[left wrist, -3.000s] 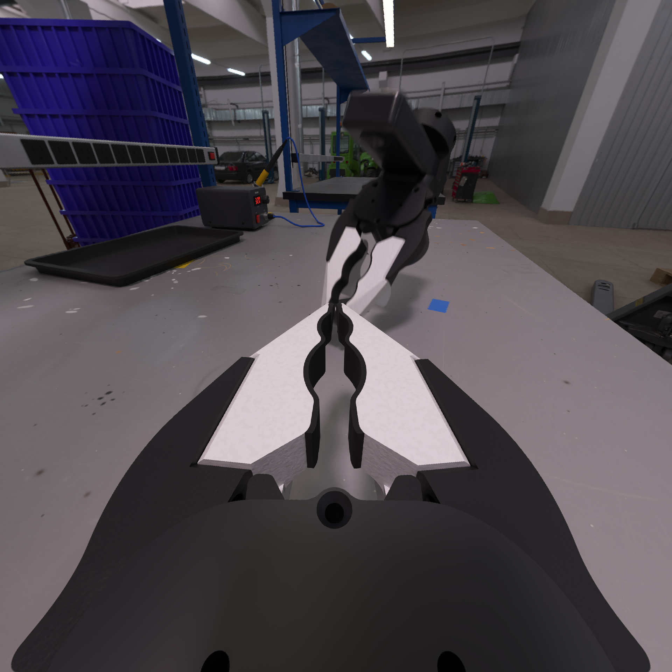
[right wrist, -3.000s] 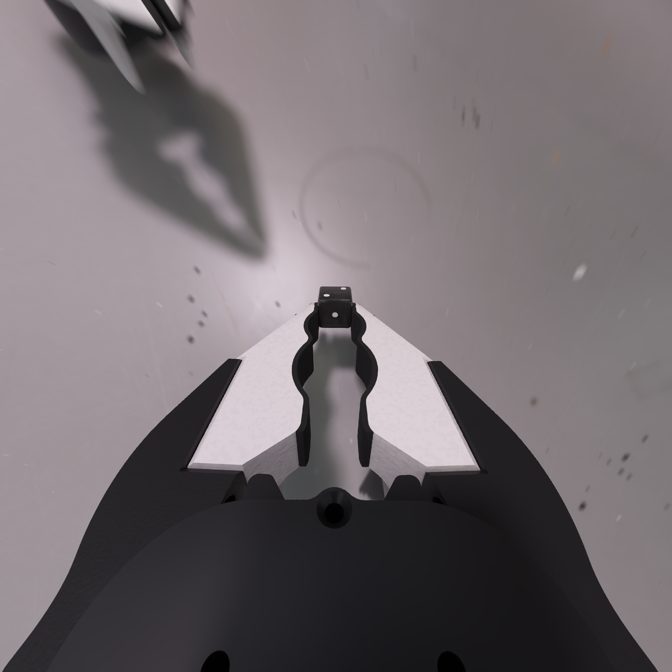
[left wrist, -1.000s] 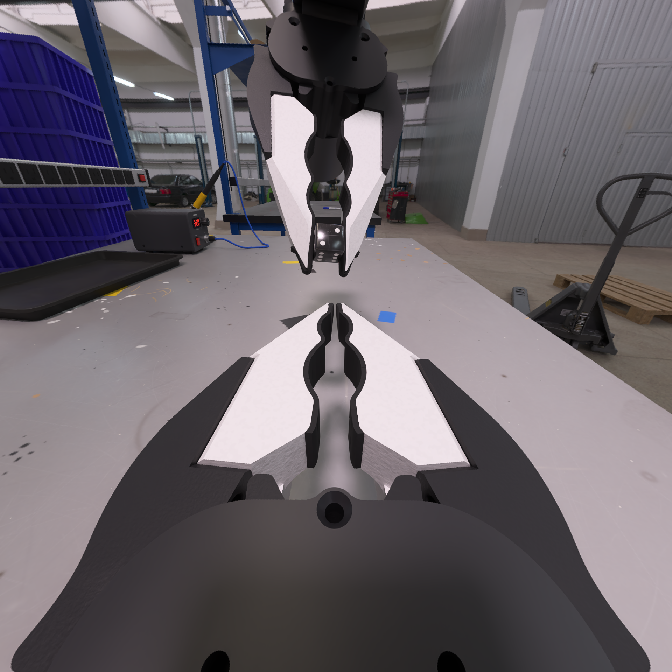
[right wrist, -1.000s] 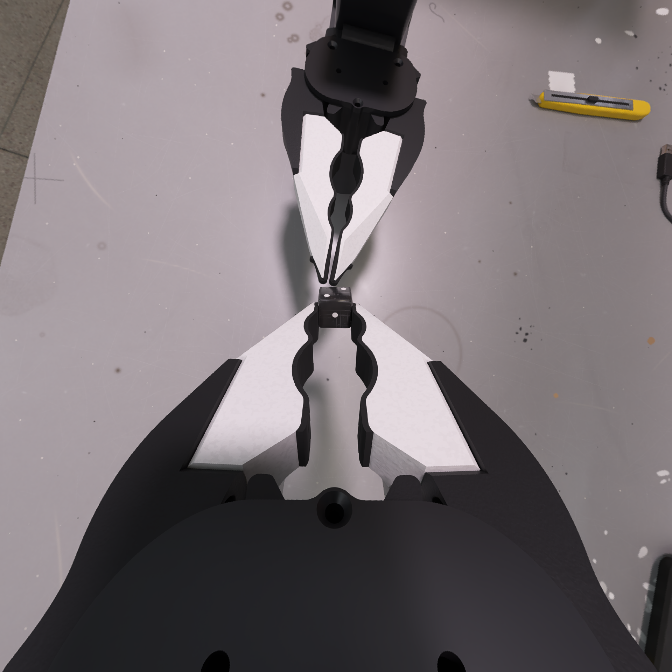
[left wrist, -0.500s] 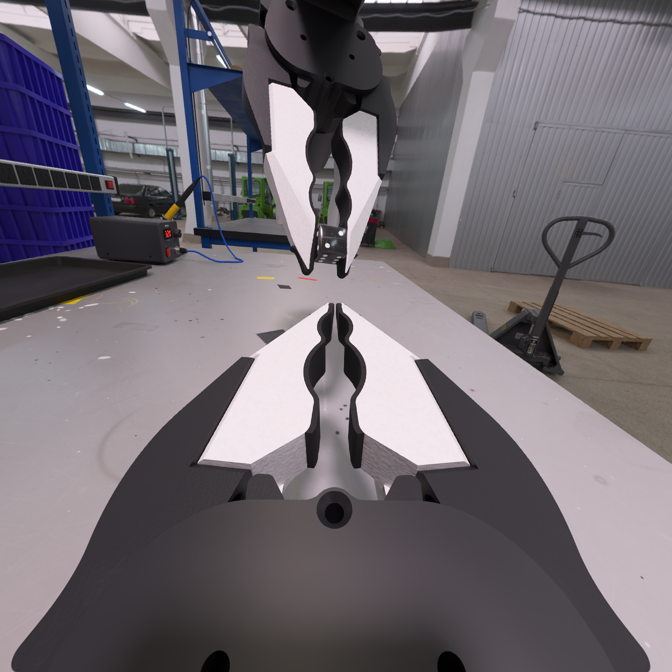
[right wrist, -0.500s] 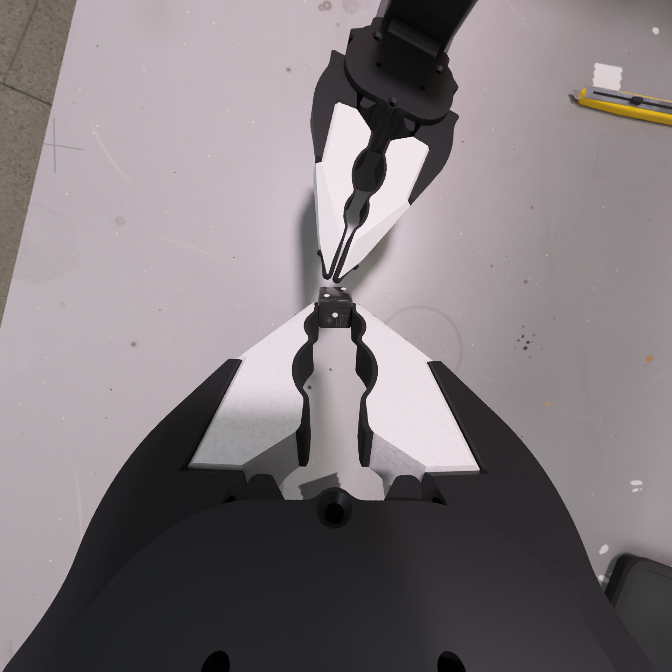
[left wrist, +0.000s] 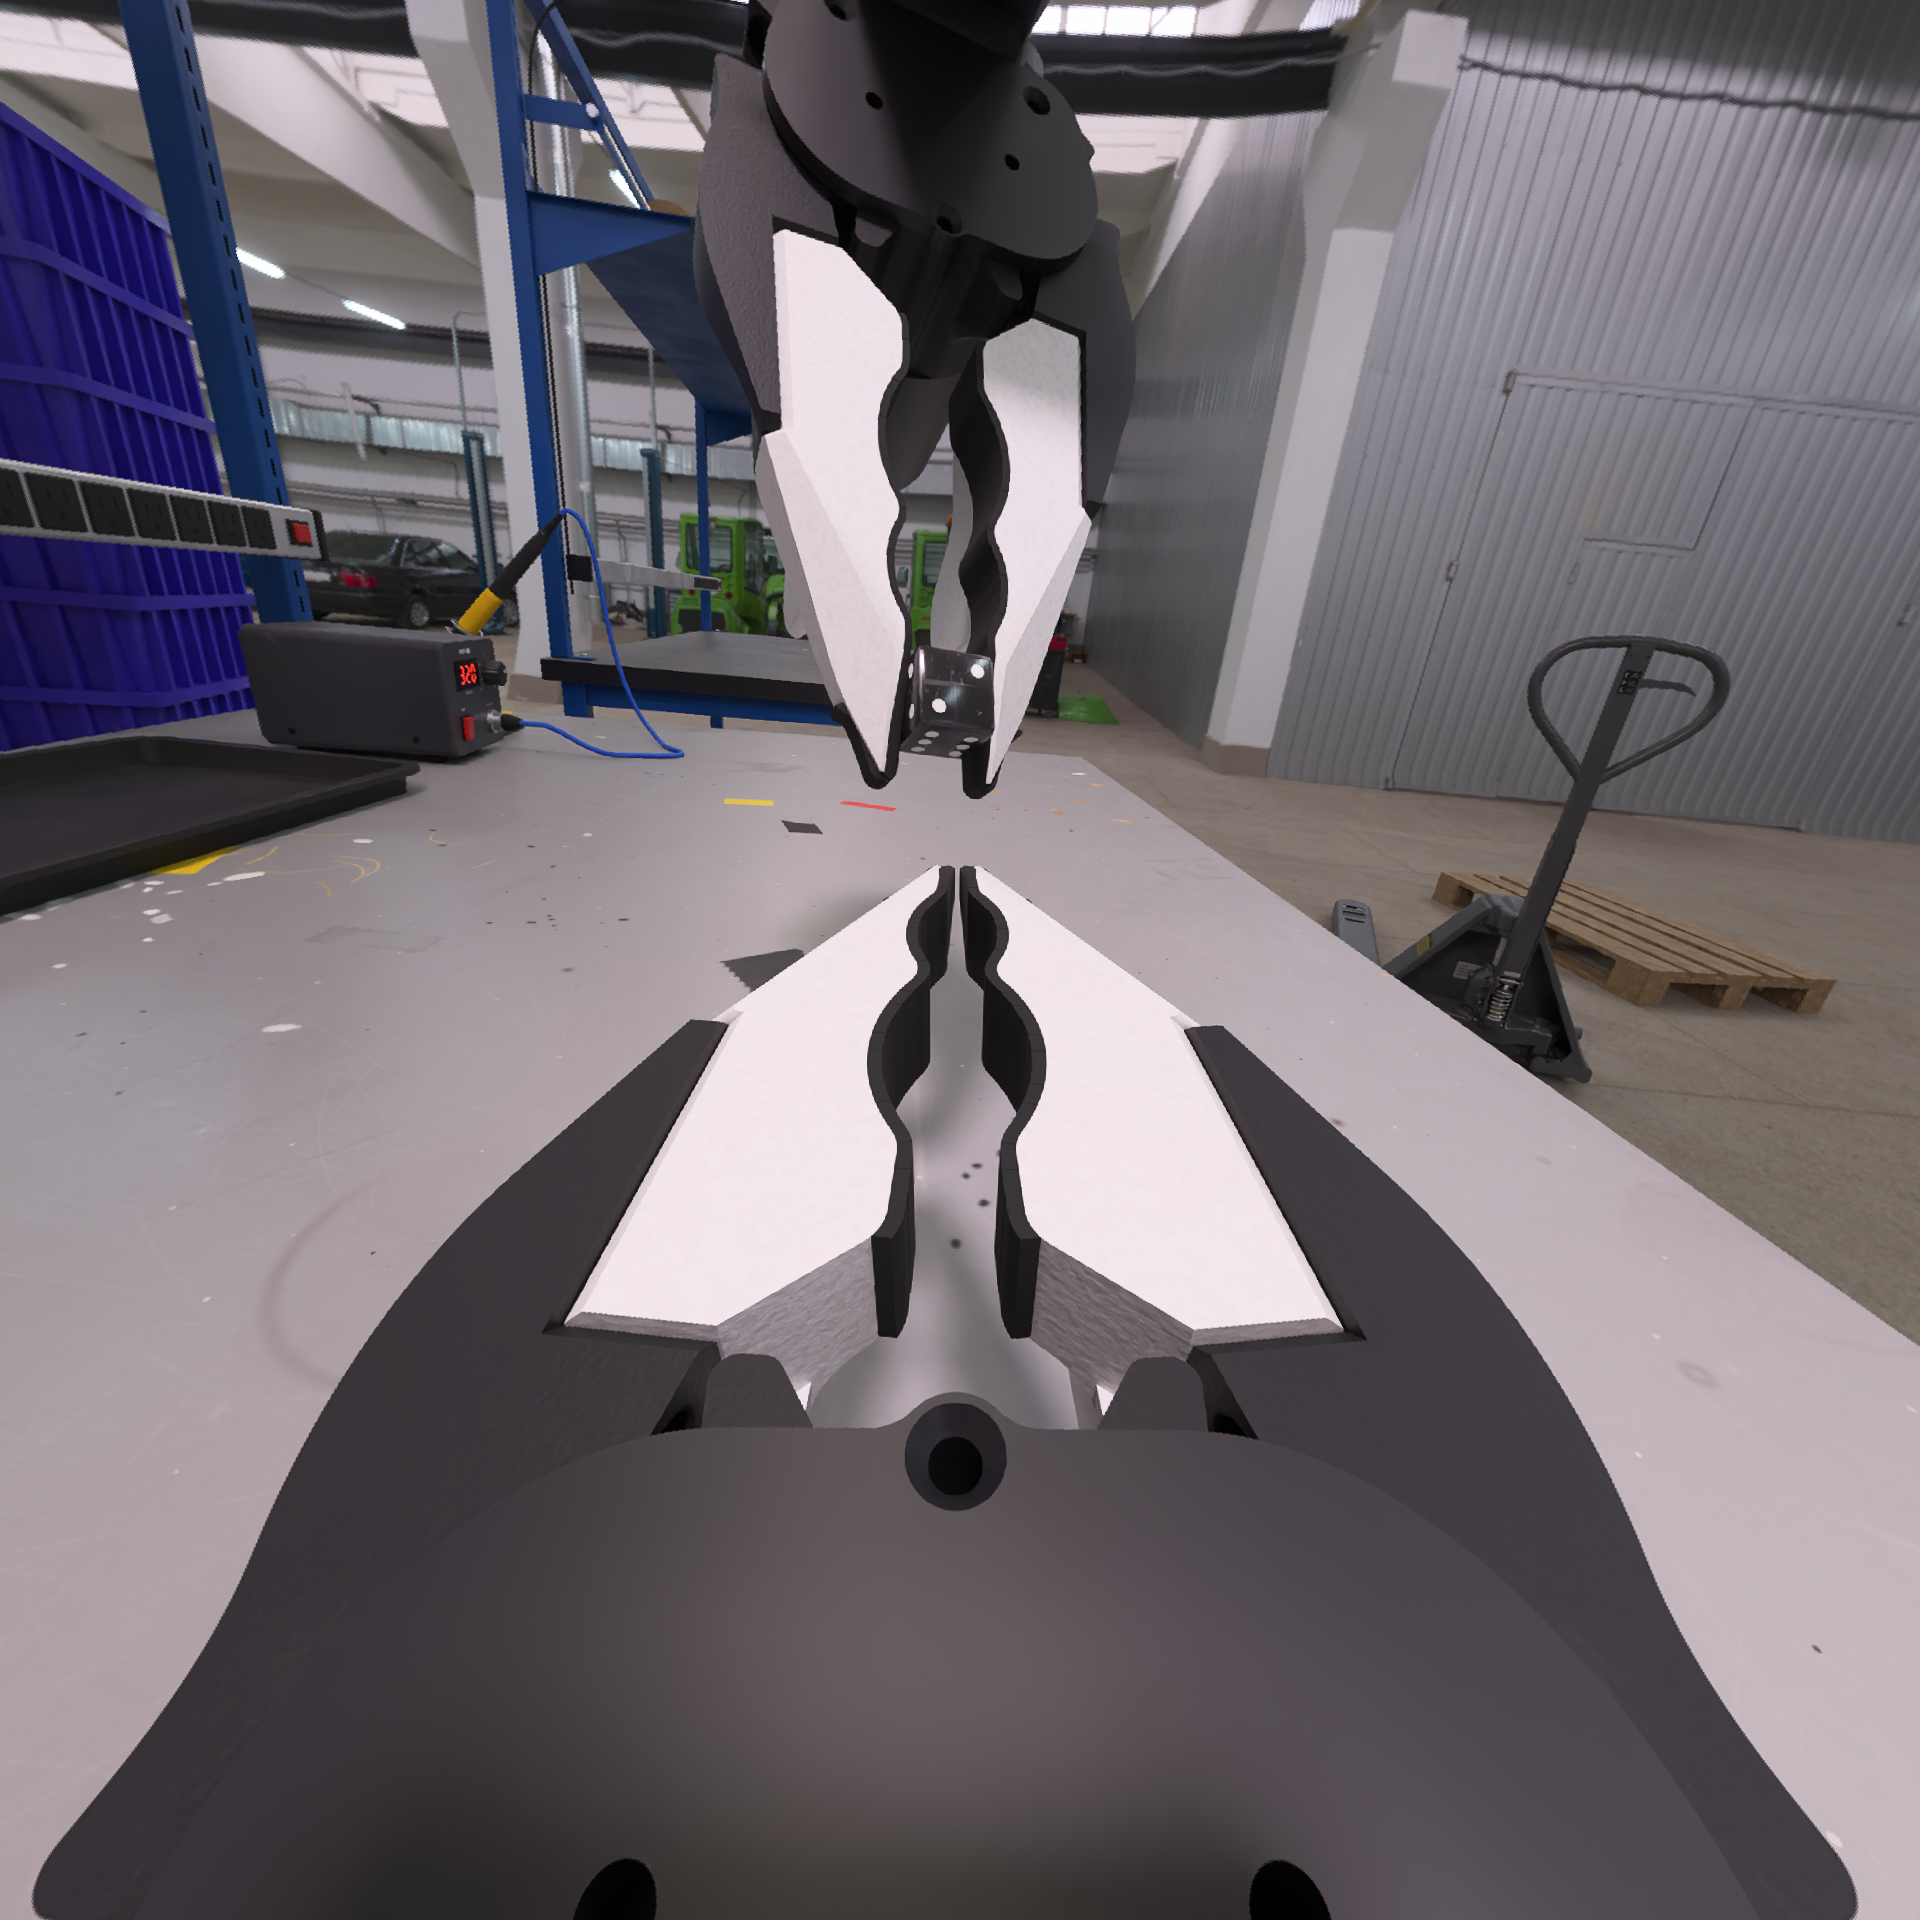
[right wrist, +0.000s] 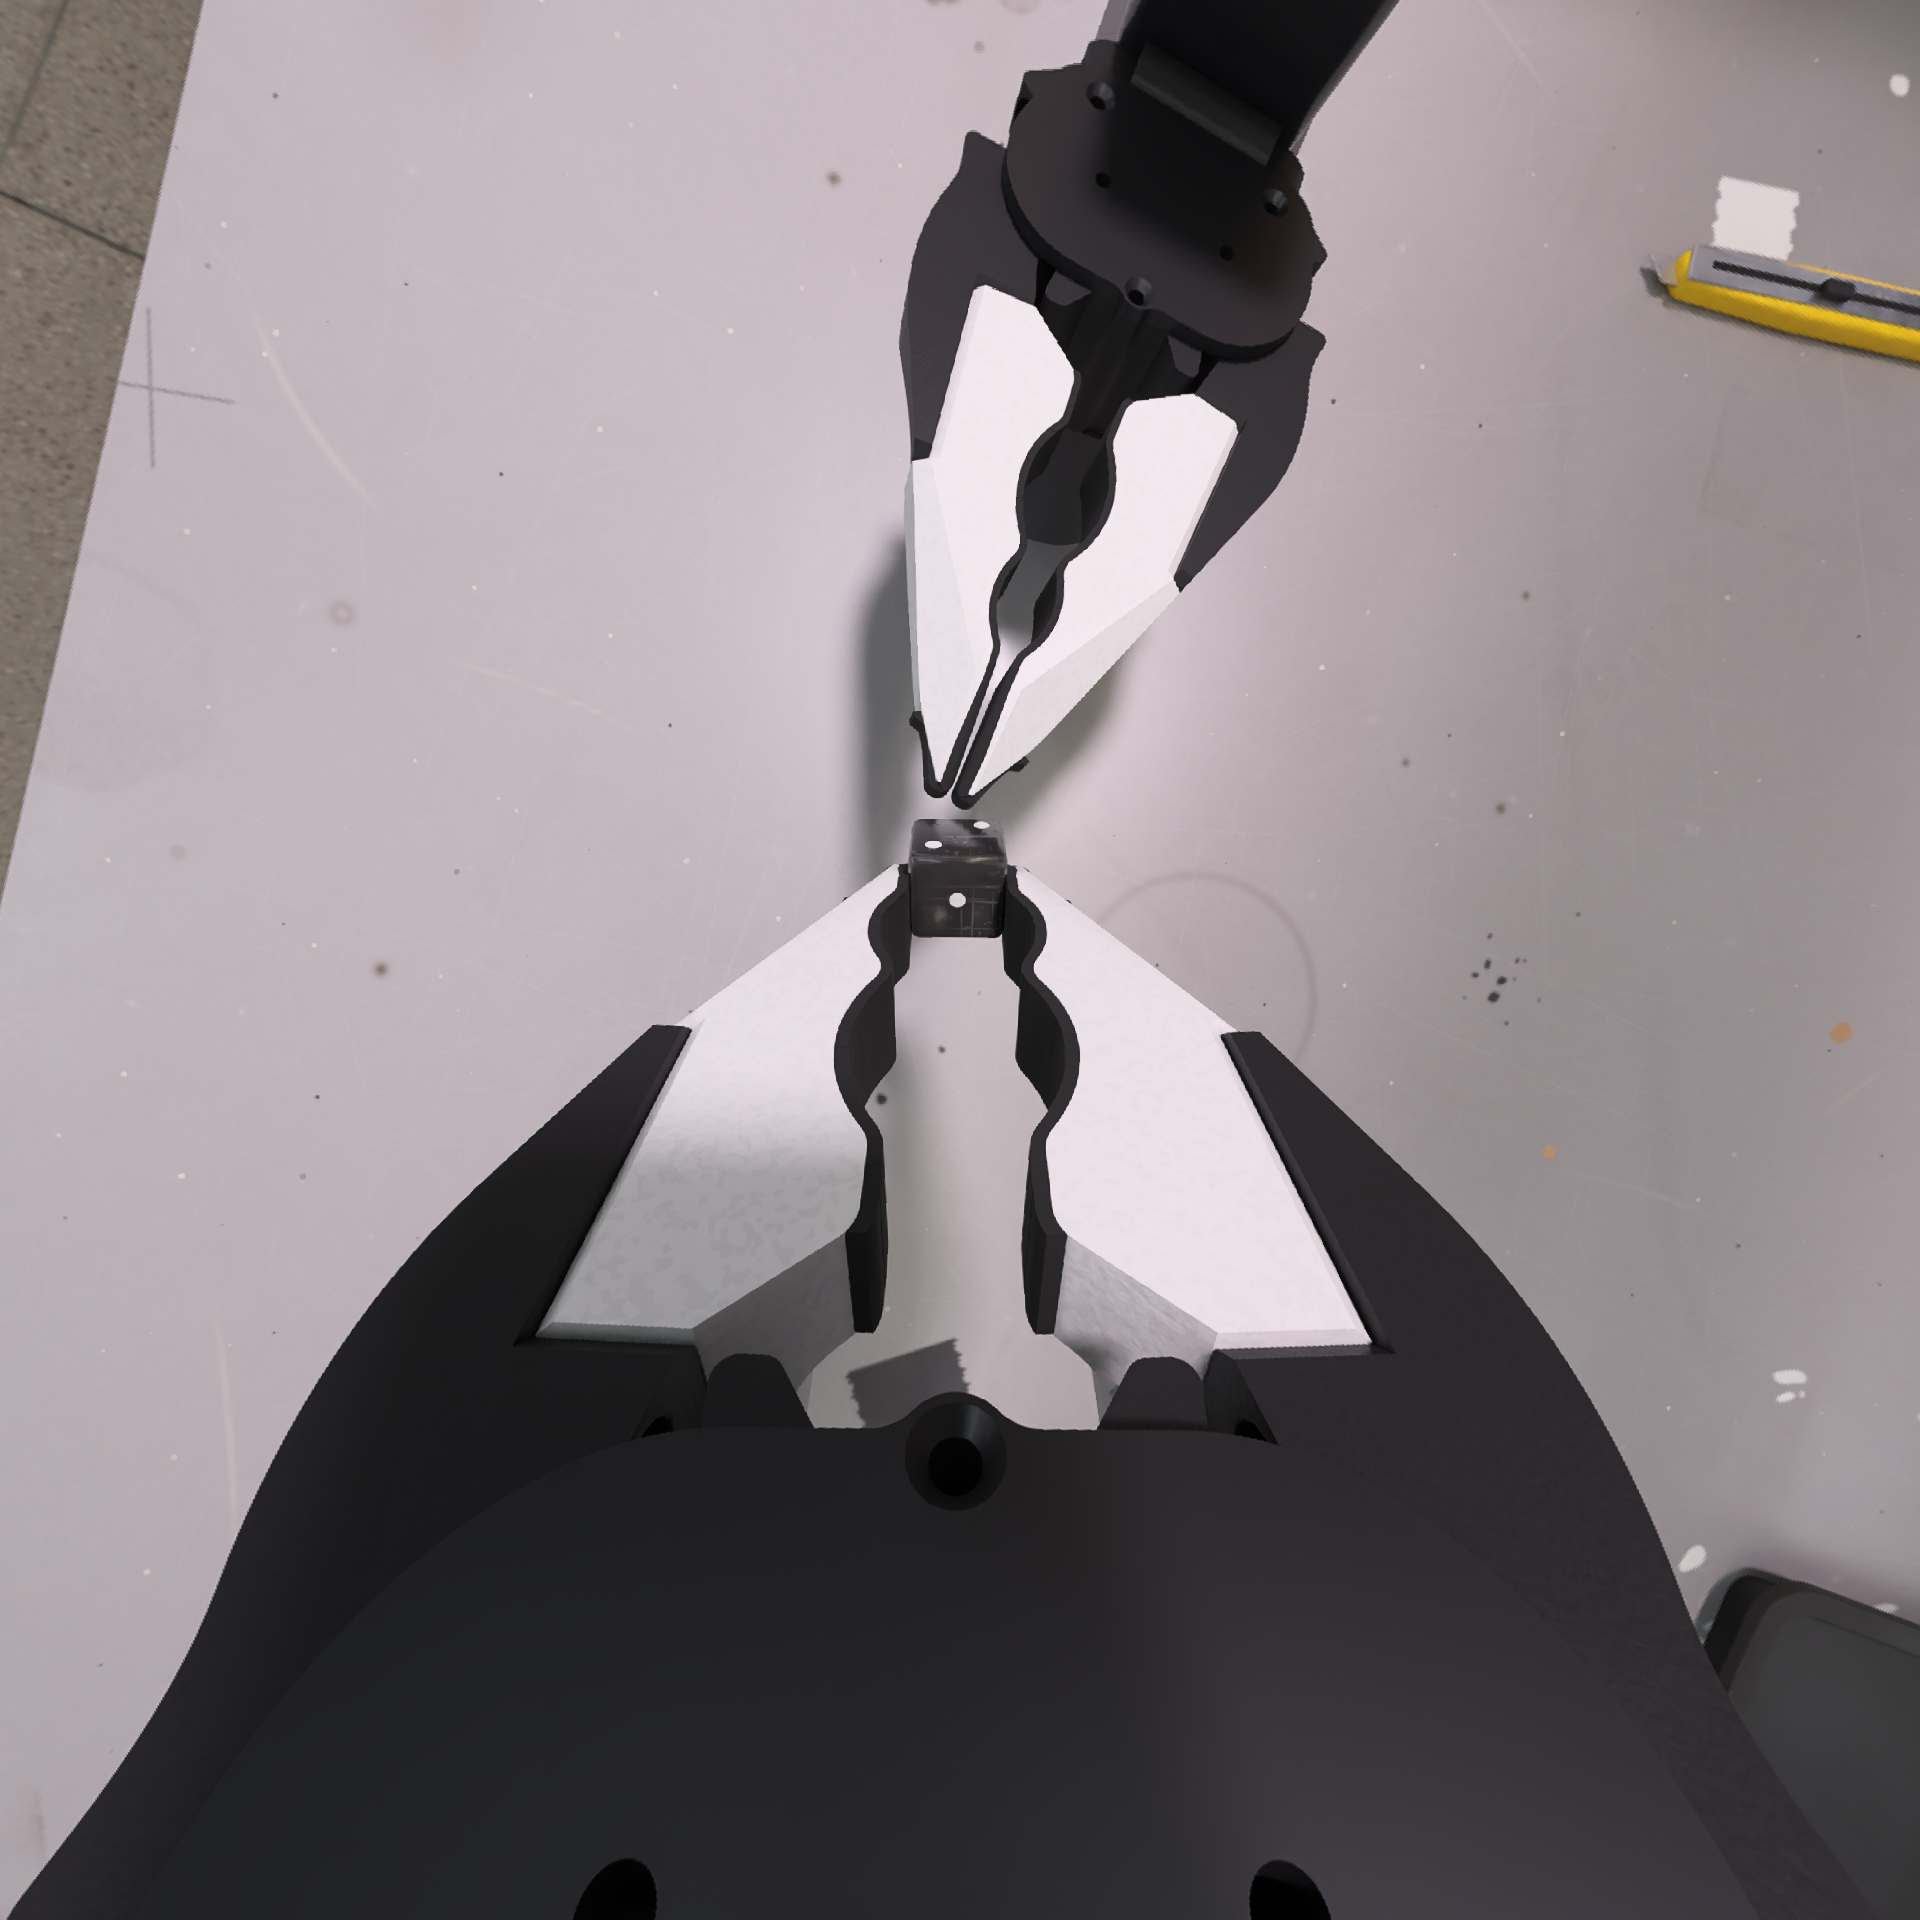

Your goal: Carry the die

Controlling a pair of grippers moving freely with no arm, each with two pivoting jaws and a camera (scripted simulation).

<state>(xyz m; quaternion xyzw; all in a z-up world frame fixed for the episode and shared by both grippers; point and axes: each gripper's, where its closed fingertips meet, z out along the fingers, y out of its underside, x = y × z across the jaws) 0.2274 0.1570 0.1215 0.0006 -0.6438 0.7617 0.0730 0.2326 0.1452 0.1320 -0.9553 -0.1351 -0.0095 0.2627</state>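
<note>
The die (right wrist: 957,896) (black, white pips) is pinched between the fingertips of the right gripper (right wrist: 957,883), held in the air above the grey table (right wrist: 416,623). The left gripper (right wrist: 956,795) points at it tip to tip, jaws nearly together and holding nothing, just short of touching. The table's edge runs far left; a yellow utility knife (right wrist: 1808,296) lies well to the right, leaving bare surface around both.

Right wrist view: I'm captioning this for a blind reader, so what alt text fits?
The right tool grips a small black die with white pips at its tips, above a grey table. The left tool, shut and empty, points at the die from just beyond, not touching; a yellow utility knife lies far right.
</note>
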